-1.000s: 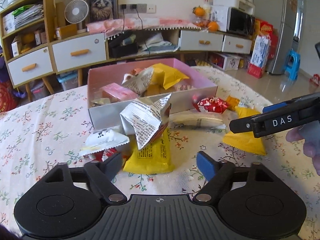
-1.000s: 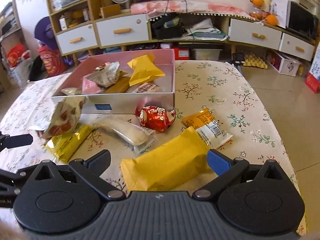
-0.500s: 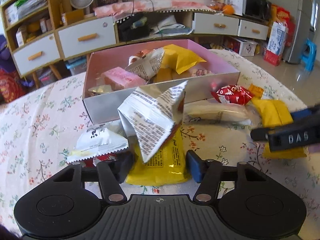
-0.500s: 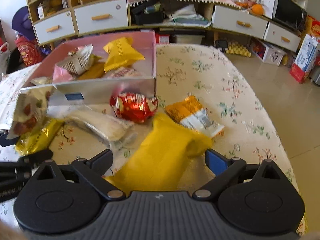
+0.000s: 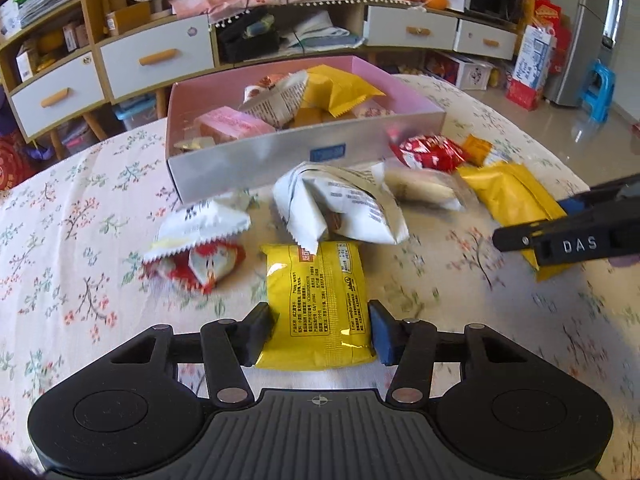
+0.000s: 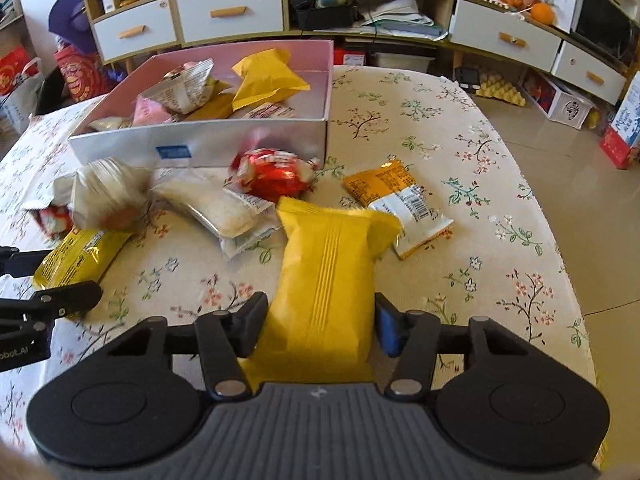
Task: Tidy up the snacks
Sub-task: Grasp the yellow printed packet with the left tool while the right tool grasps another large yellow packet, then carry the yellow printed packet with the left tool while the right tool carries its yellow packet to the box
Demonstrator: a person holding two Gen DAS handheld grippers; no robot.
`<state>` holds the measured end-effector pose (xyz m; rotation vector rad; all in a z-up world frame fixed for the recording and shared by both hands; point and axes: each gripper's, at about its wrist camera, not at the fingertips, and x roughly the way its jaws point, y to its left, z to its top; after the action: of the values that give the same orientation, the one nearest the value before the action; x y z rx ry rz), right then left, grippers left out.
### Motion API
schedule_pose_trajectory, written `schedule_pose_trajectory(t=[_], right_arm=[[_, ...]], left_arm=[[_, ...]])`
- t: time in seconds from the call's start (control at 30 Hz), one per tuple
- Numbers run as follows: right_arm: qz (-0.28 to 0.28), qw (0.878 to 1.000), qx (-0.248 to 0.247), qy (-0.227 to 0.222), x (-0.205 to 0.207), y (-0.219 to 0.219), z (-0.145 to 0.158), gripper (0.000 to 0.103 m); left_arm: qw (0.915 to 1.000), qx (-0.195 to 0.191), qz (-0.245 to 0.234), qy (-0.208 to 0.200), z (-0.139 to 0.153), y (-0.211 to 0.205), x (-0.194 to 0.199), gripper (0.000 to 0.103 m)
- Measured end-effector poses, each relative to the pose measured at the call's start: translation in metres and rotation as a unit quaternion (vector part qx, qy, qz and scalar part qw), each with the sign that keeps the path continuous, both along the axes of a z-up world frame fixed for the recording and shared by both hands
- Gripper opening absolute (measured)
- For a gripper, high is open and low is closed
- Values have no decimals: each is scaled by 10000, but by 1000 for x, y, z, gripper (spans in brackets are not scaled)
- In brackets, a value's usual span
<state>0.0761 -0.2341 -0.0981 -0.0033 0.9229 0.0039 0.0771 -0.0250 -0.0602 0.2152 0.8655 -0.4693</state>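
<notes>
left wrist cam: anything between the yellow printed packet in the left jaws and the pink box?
Yes. In the left wrist view a crumpled white wrapper lies between the yellow printed packet and the pink box front wall.

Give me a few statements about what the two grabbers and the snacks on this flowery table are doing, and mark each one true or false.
1. The left gripper has a yellow printed snack packet between its fingers. True.
2. The right gripper has nothing between its fingers. False: a plain yellow ribbed packet sits between them.
3. The pink box has no snacks in it. False: several packets lie inside, among them a pink wrapped packet.
4. The red snack packet lies on the tablecloth, outside the box. True.
5. The orange and white packet is inside the box. False: it lies on the tablecloth, beside the plain yellow ribbed packet.
</notes>
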Motion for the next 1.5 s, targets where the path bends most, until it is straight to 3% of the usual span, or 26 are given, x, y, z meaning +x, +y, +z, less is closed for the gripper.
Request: schedule_pose_trajectory(t=[0.4, 0.8, 1.03, 1.1, 1.23, 1.37, 1.5], right_arm=[[758, 9970, -88, 138, -24, 20, 3, 49], [1923, 9811, -114, 169, -41, 64, 5, 49], [2002, 9794, -133, 214, -41, 69, 5, 55], [1973, 9800, -118, 236, -40, 69, 4, 61], [1947, 9805, -101, 253, -40, 68, 3, 64], [1993, 9796, -108, 243, -41, 70, 4, 57], [1988, 9797, -105, 231, -40, 71, 7, 44]], left_arm=[[9997, 64, -154, 190, 3, 25, -29, 49], [9996, 121, 28, 260, 0, 61, -40, 50], [9997, 43, -43, 217, -1, 62, -40, 55], [9997, 27, -62, 250, -2, 59, -37, 63], [9996, 130, -71, 226, -3, 50, -35, 66], [9994, 157, 0, 296, -1, 45, -33, 62], [9994, 200, -71, 283, 1, 41, -34, 49]])
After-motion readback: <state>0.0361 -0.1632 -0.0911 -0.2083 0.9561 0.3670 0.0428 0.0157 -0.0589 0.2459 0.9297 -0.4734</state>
